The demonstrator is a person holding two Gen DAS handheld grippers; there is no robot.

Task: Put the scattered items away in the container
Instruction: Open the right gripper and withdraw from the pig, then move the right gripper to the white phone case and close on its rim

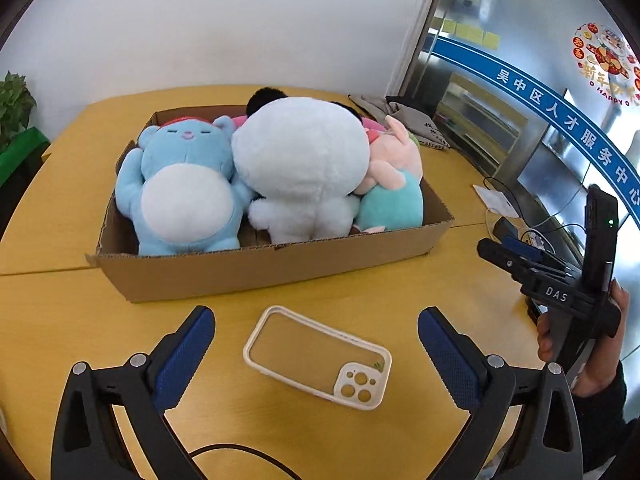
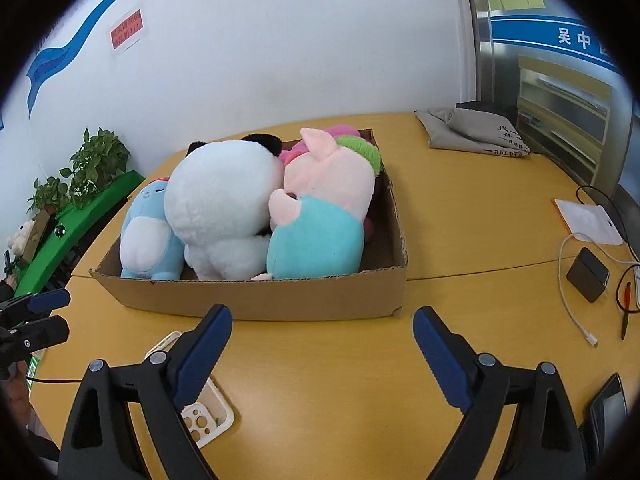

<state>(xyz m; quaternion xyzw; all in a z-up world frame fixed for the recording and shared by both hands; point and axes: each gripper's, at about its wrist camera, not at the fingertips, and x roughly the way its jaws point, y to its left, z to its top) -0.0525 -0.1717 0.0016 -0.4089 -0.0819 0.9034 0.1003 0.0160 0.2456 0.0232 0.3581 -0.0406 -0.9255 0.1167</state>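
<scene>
Both tools stand wide with nothing between their pads: my left tool (image 1: 316, 344) hangs over the yellow tabletop (image 1: 60, 320) with its blue fingers (image 1: 184, 356) either side of a phone case (image 1: 318, 358), not touching it, and my right tool (image 2: 322, 340) is spread over bare tabletop just in front of the cardboard box (image 2: 256, 296). That phone case lies flat, open side up, a cream rim around a clear back with a camera block at its near right corner; I judge it light, thin and a little springy, likely to skid on the smooth wood, so I would take it across the two long rims near the middle and squeeze gently. Beyond it, the box sits across the tabletop, already crowded. Inside, a blue bear (image 1: 180, 184) lies on its back at the left, a big white panda (image 1: 300, 168) fills the centre, and a pink pig in a teal suit (image 2: 320, 216) leans at the right, with something pink and green behind. These look soft and bulky, so the case may need slipping in along the front wall. Farther off, a grey cloth bag (image 2: 468, 130) lies near the wall.
</scene>
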